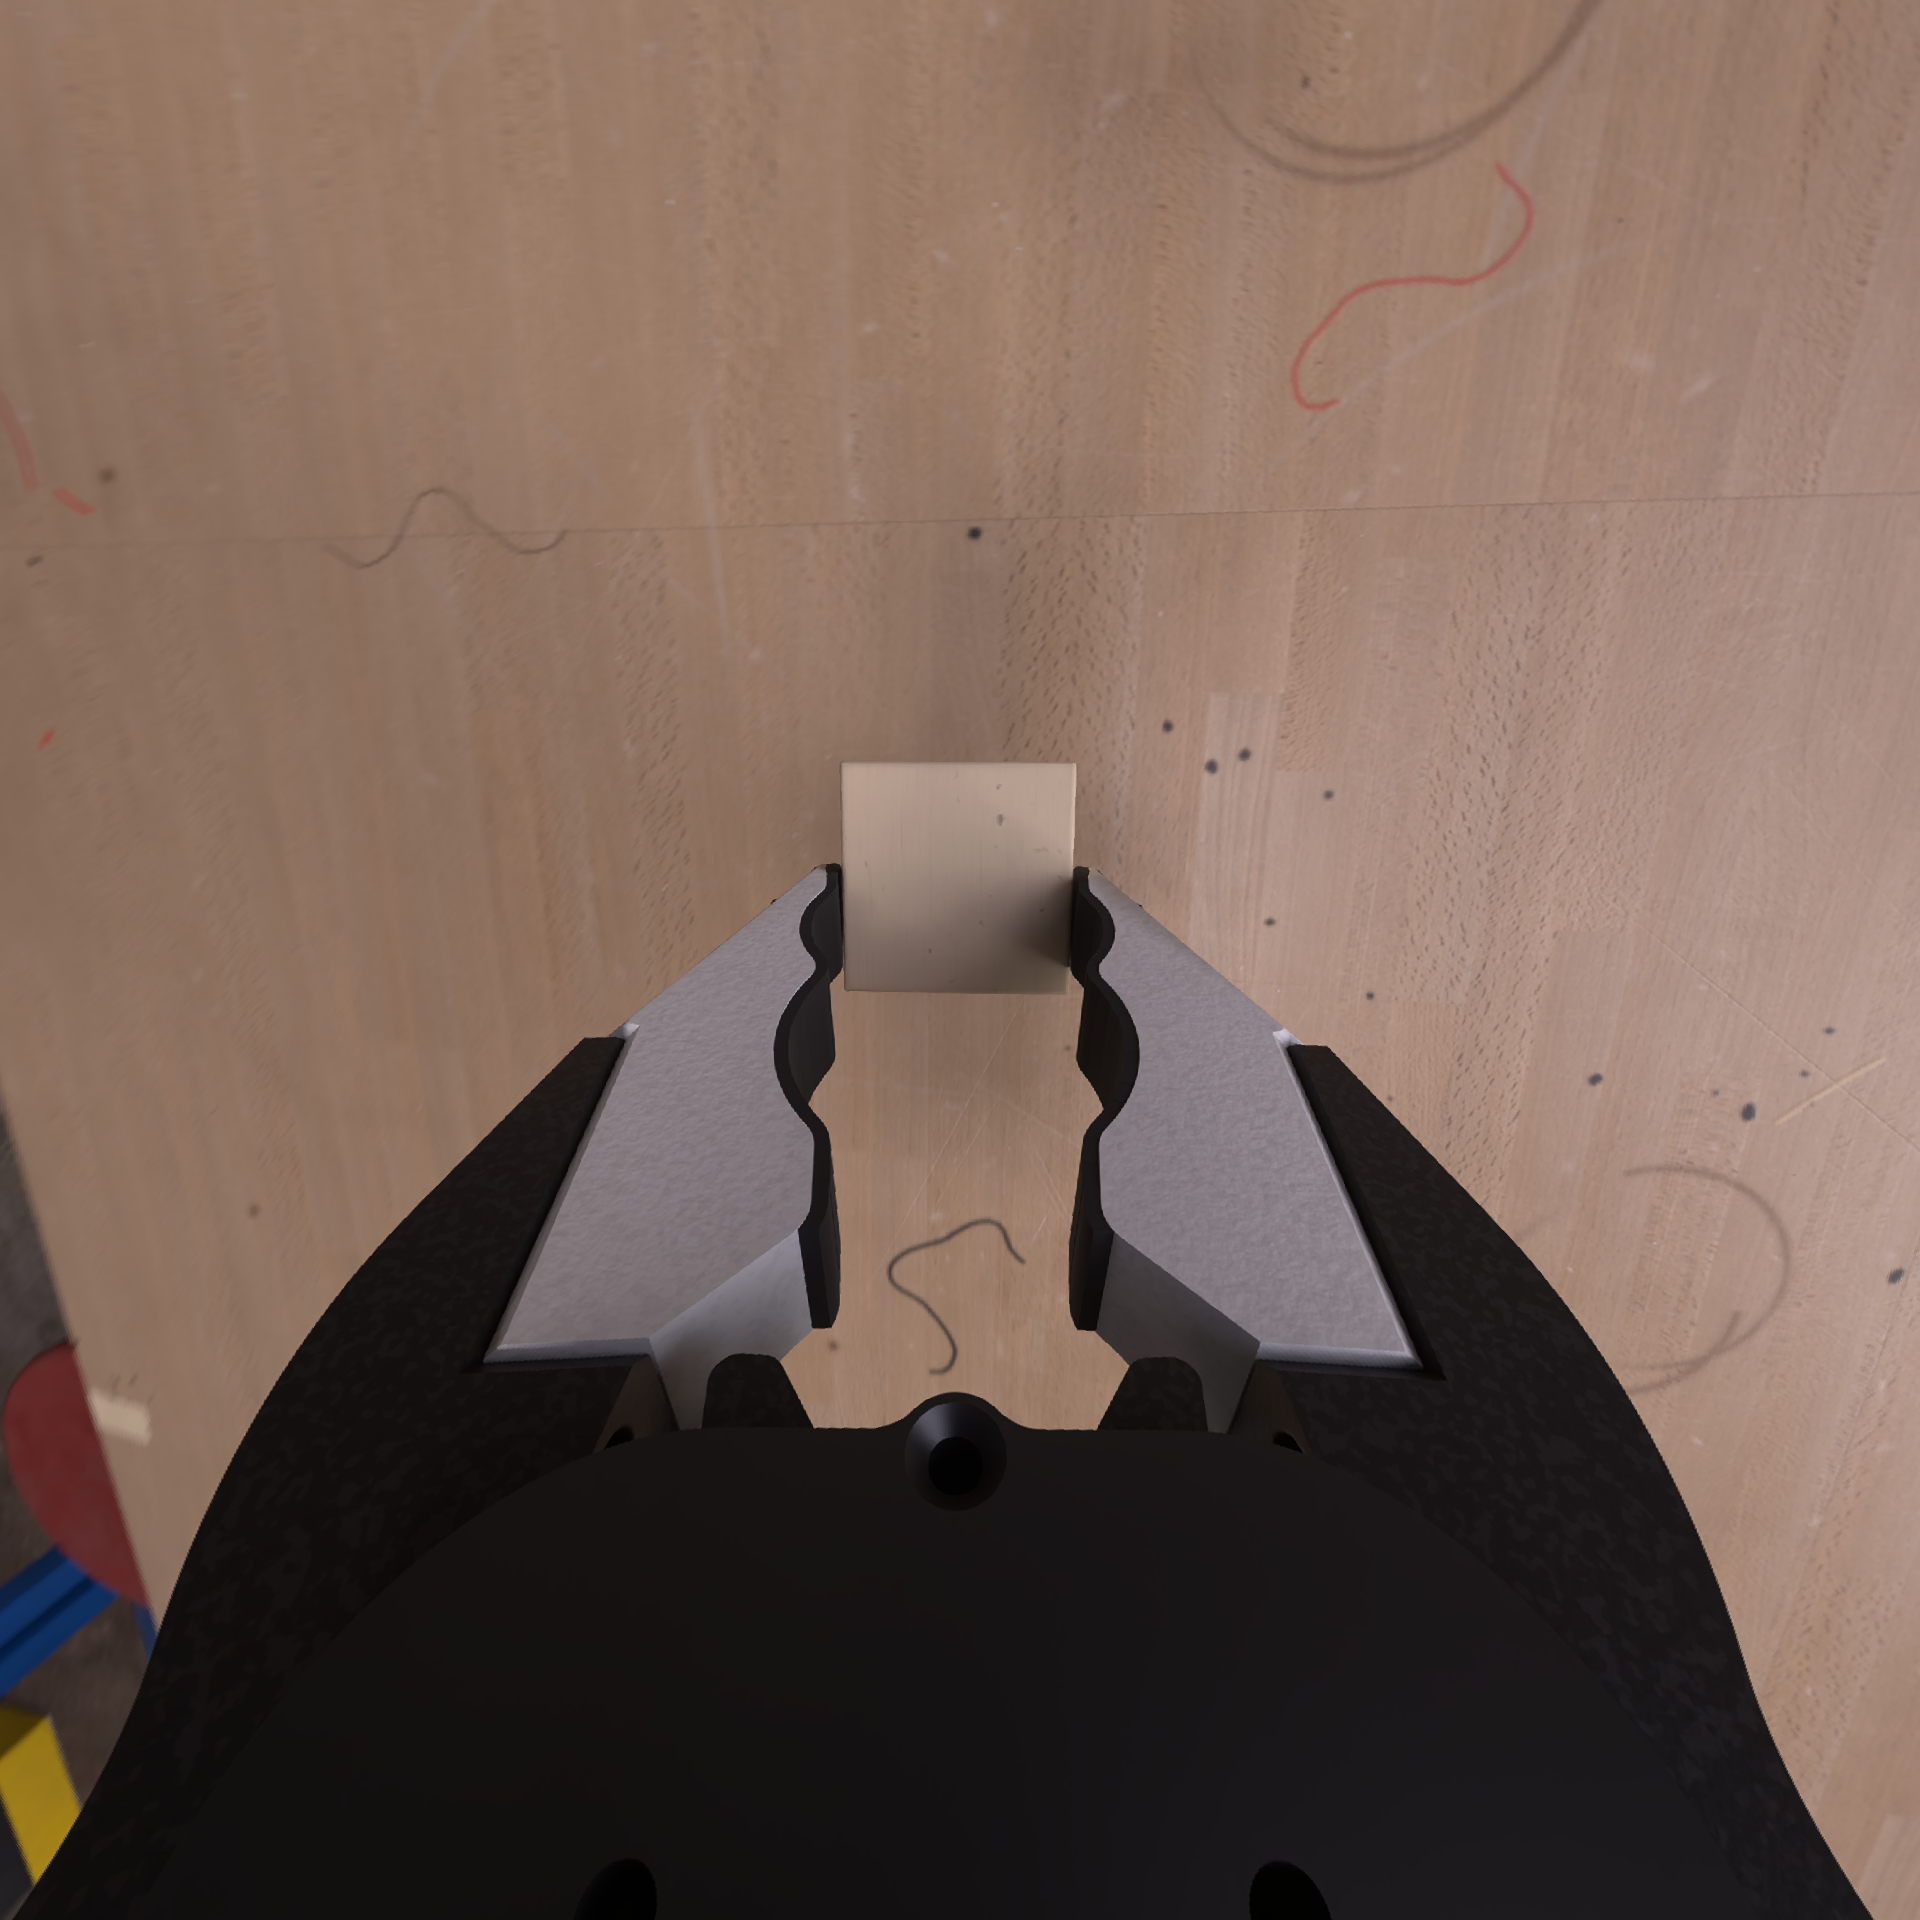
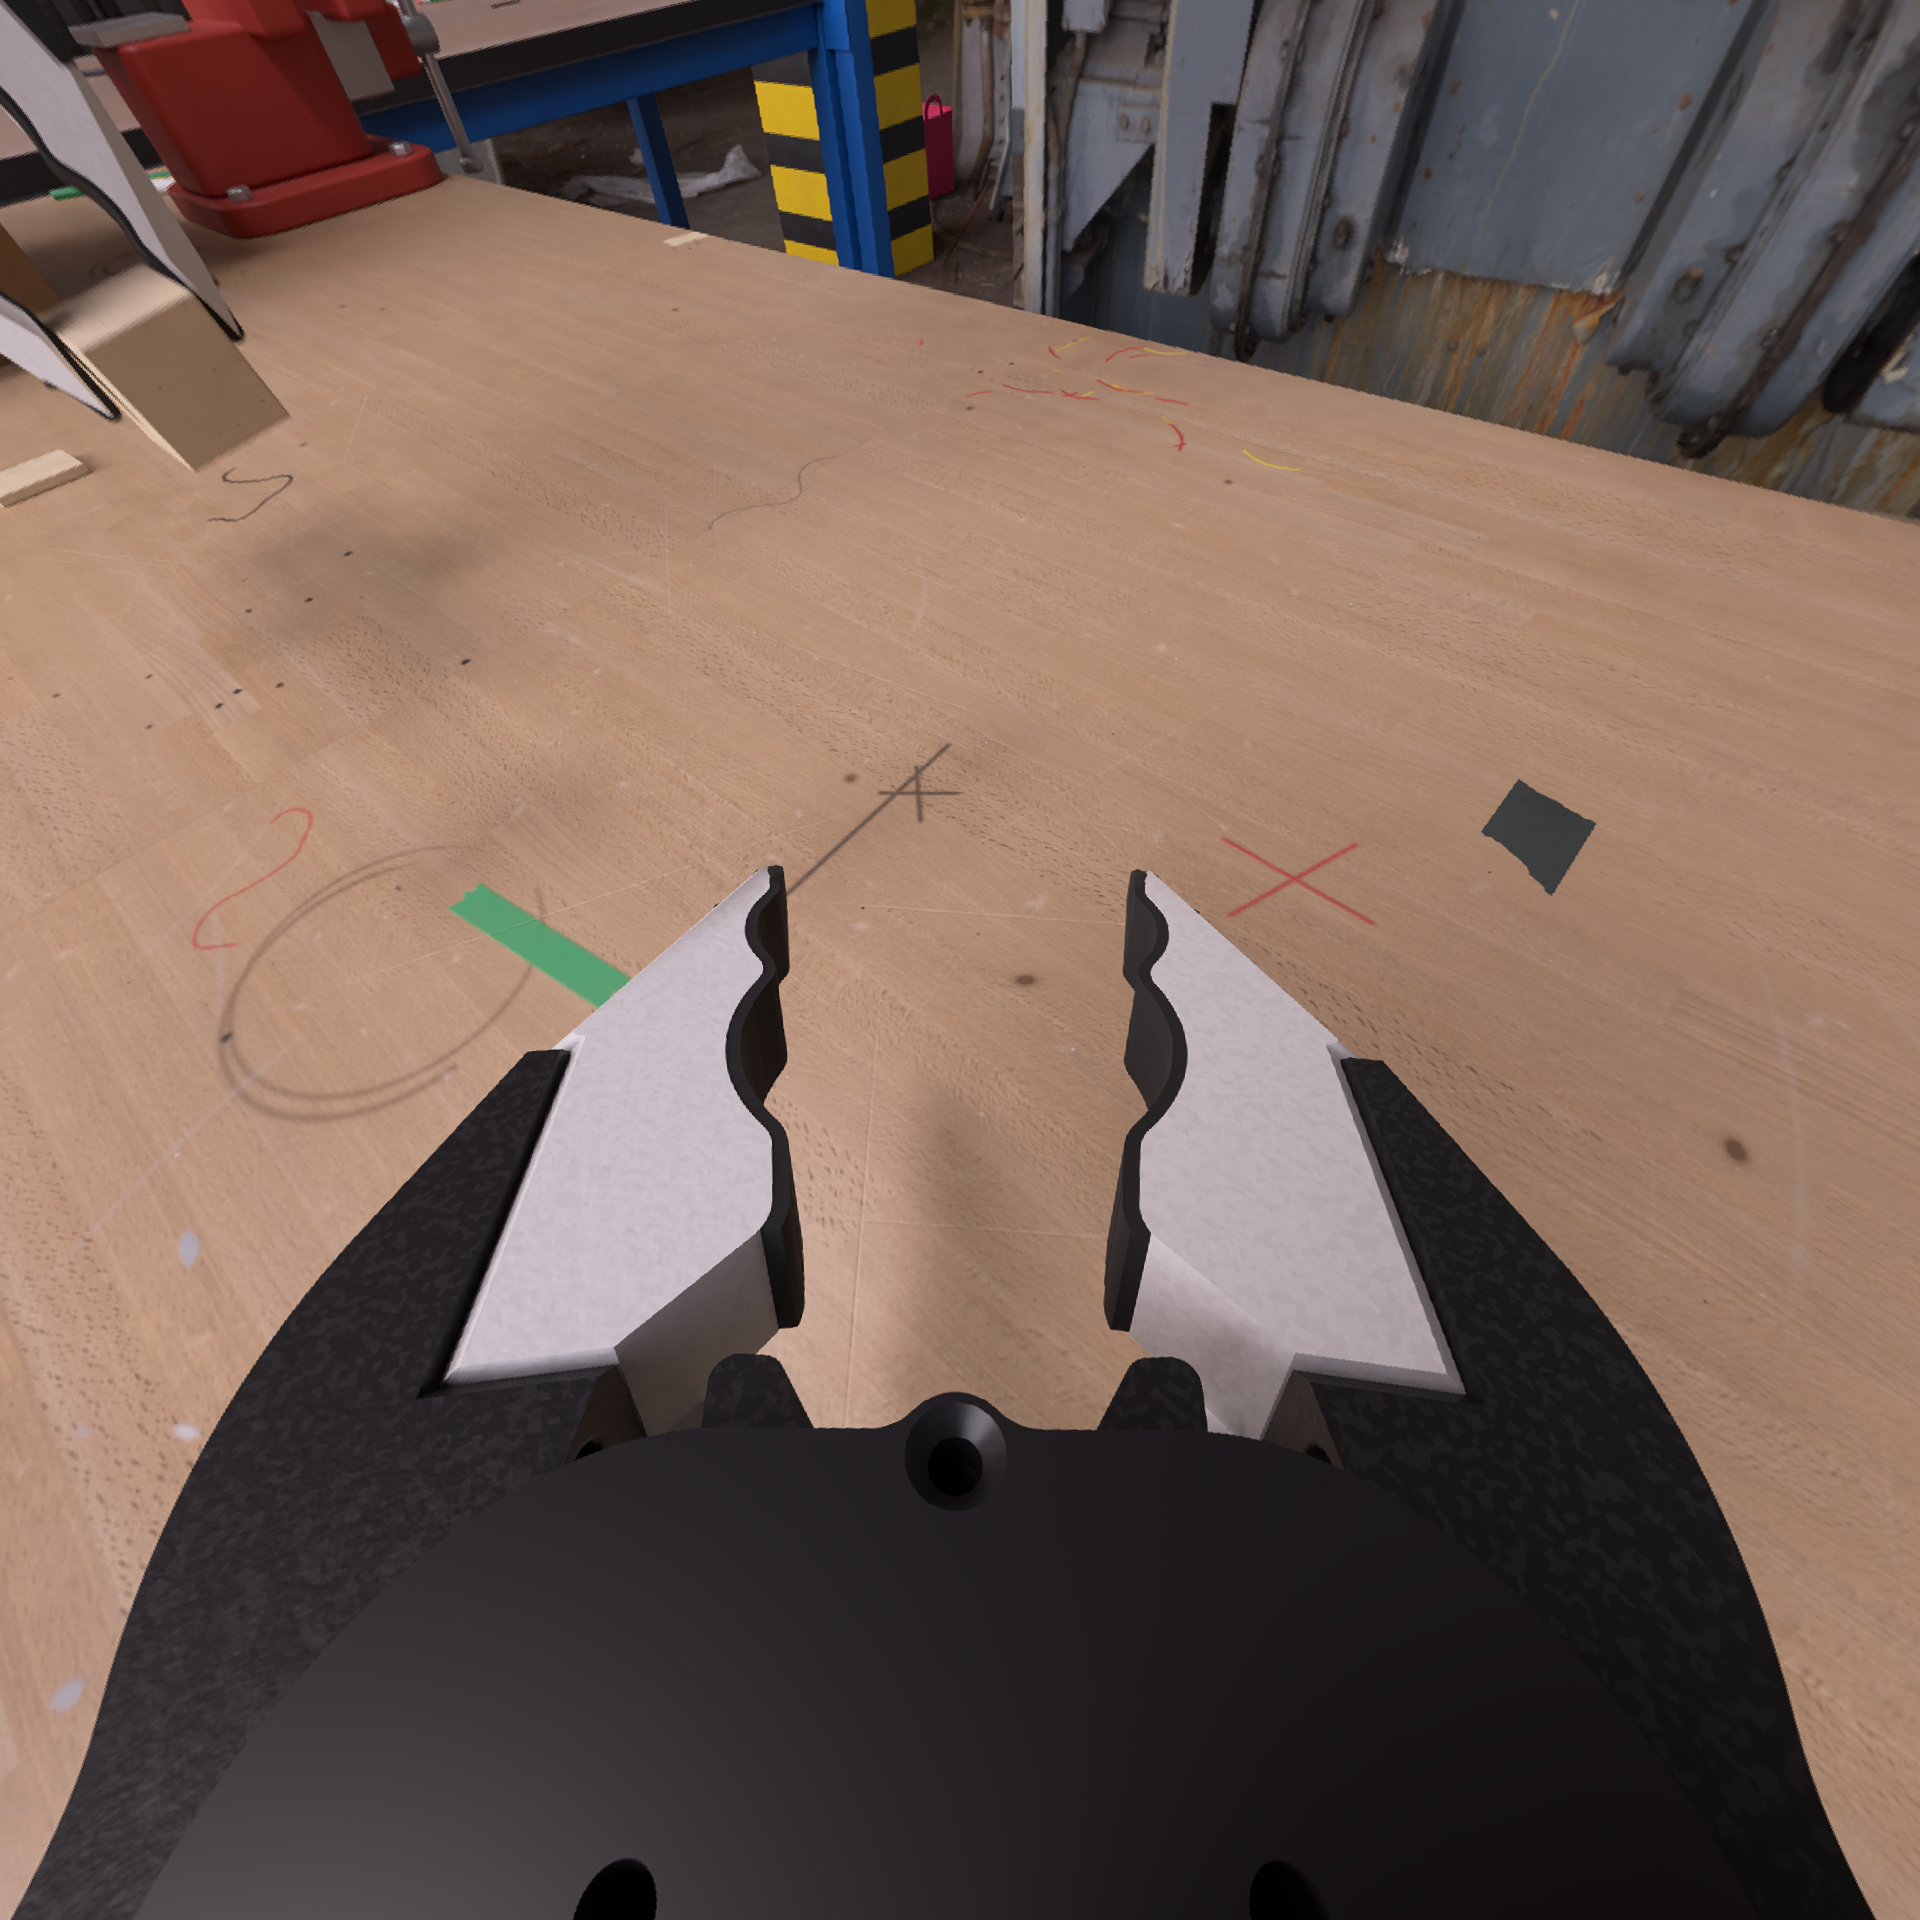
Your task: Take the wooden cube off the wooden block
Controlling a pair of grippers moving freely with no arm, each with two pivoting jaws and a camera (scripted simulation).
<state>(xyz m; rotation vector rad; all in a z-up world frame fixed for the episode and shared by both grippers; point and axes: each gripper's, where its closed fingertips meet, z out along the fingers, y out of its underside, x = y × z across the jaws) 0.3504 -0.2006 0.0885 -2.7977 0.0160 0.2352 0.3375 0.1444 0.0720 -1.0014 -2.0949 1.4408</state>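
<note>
In the left wrist view my left gripper is shut on a pale wooden cube, with both fingertips pressed against its sides over the wooden table. No block shows under the cube in this view. In the right wrist view the same cube appears at the far left, between the left gripper's white fingers. A thin flat wooden piece lies on the table just beside it. My right gripper is open and empty, low over the middle of the table.
A red vise stands at the table's far left corner. A blue frame with a yellow-black striped post lies beyond the far edge. Green tape, a dark patch and pen marks lie flat on the tabletop.
</note>
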